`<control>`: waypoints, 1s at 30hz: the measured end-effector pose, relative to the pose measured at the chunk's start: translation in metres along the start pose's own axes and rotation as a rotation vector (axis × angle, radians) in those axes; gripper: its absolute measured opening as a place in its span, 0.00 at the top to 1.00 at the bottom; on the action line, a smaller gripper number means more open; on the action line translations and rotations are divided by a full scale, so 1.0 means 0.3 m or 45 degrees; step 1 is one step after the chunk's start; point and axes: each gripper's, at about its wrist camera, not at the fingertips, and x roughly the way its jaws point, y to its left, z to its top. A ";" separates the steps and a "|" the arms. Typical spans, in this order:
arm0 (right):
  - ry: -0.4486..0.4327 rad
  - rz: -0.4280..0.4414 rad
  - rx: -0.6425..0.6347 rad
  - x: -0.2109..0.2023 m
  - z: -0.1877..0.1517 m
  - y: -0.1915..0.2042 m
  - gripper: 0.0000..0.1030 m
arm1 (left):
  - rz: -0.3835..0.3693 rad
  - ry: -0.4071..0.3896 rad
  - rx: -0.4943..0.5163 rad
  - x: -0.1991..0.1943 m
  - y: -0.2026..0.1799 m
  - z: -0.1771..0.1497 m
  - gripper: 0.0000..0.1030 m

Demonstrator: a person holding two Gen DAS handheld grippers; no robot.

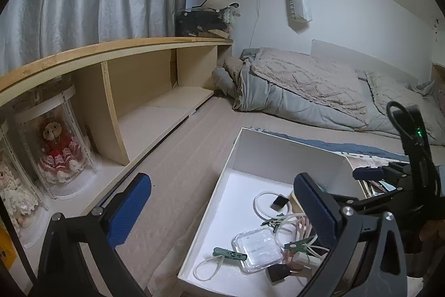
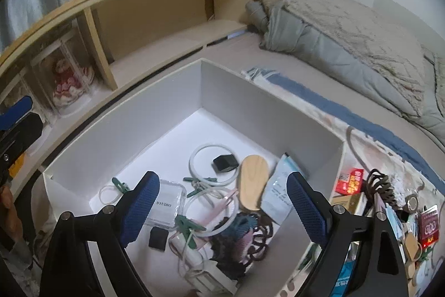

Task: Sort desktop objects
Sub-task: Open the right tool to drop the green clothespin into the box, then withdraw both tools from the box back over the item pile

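My right gripper (image 2: 224, 206) hangs over the white box (image 2: 267, 105), jaws spread wide and nothing between the blue pads (image 2: 141, 209); my left gripper (image 1: 222, 209) stands wide too and holds nothing, one pad over the mattress (image 1: 178, 155), the other over the box's near corner; from the left wrist I see the right gripper (image 1: 370, 173) at the box's far side.

The box sits on the mattress beside the wooden shelf (image 2: 155, 16); inside it lie a wooden paddle (image 2: 253, 181), tilted against a pale blue packet (image 2: 281, 194) at the right wall; a small black cube (image 2: 224, 162) just beside a white ring (image 2: 208, 157); a clear case (image 2: 168, 206) near the left pad; green clips (image 2: 189, 224) and white loops tangled around a pink strip; a black square (image 2: 158, 238) flat on the floor; dark hair ties (image 2: 247, 233) heaped at the front.

Outside the box's right wall, on a patterned cloth (image 2: 361, 135), are a red packet (image 2: 350, 181), a dark claw clip (image 2: 379, 187), a maroon card (image 2: 429, 224) and other small bits too jumbled to name.

A doll in red (image 1: 59, 149) stands in a clear case on the shelf; a grey quilt (image 1: 300, 91) is heaped further along the bed.
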 end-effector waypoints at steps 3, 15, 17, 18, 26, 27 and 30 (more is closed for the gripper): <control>-0.058 -0.014 -0.008 -0.036 -0.007 -0.013 0.10 | 0.003 -0.007 -0.005 -0.007 -0.009 0.007 0.00; -0.244 -0.022 0.048 -0.167 -0.023 -0.068 0.00 | 0.042 -0.050 0.024 -0.055 -0.048 0.016 0.00; -0.264 -0.021 0.062 -0.187 -0.028 -0.081 0.00 | 0.047 -0.063 0.030 -0.067 -0.058 0.018 0.00; -0.275 -0.023 0.067 -0.201 -0.032 -0.088 0.00 | 0.043 -0.068 0.034 -0.073 -0.066 0.019 0.00; -0.322 -0.085 0.079 -0.316 -0.073 -0.143 0.00 | -0.004 -0.064 0.053 -0.118 -0.133 0.035 0.00; -0.331 -0.088 0.081 -0.339 -0.079 -0.154 0.00 | -0.015 -0.059 0.060 -0.125 -0.146 0.037 0.00; -0.354 -0.106 0.077 -0.403 -0.098 -0.184 0.00 | -0.037 -0.066 0.085 -0.155 -0.189 0.042 0.00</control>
